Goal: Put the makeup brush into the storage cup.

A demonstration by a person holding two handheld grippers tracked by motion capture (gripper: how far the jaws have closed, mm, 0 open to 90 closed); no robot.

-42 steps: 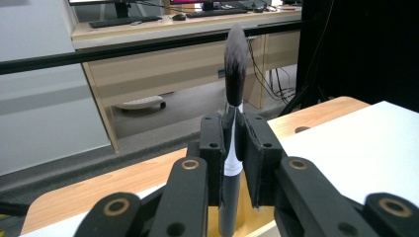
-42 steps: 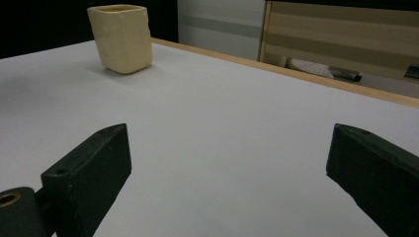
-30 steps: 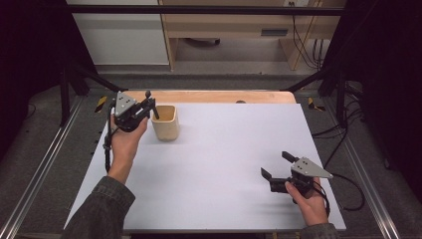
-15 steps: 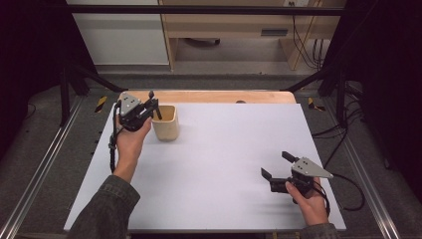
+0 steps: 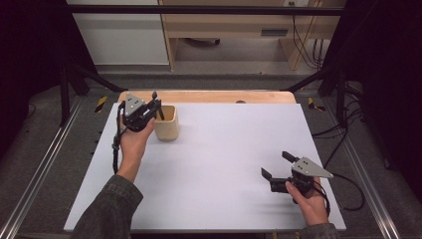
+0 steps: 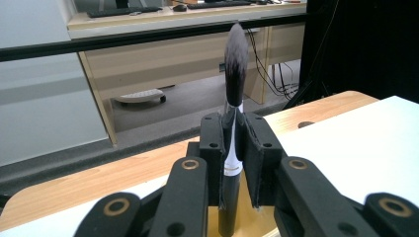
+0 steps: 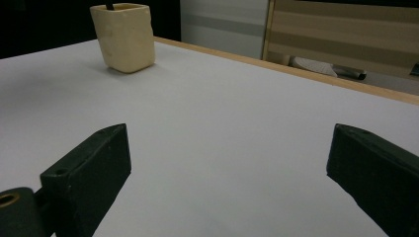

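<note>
My left gripper (image 5: pixel 155 105) is at the table's far left and is shut on a makeup brush (image 5: pixel 158 108). In the left gripper view its pads (image 6: pixel 213 148) clamp the brush's black and white handle (image 6: pixel 230 160), and the dark bristles (image 6: pixel 236 52) point up. The handle's lower end dips into a cream cup (image 5: pixel 166 128), whose yellow inside (image 6: pixel 249 219) lies just under the jaws. From the right gripper view the cup (image 7: pixel 126 37) stands far off on the left. My right gripper (image 5: pixel 276 164) rests low over the white table top (image 5: pixel 224 149) at the near right, open, with nothing between its jaws (image 7: pixel 227 182).
A wooden strip (image 5: pixel 209 96) runs along the table's far edge. Metal rails (image 5: pixel 40 169) flank both sides. Beyond the table stand a wooden desk (image 5: pixel 234 30) and cables (image 5: pixel 303 45) on the floor.
My left hand has shifted a little to the right with the brush, bringing it over the cup. The right hand has stayed where it was.
</note>
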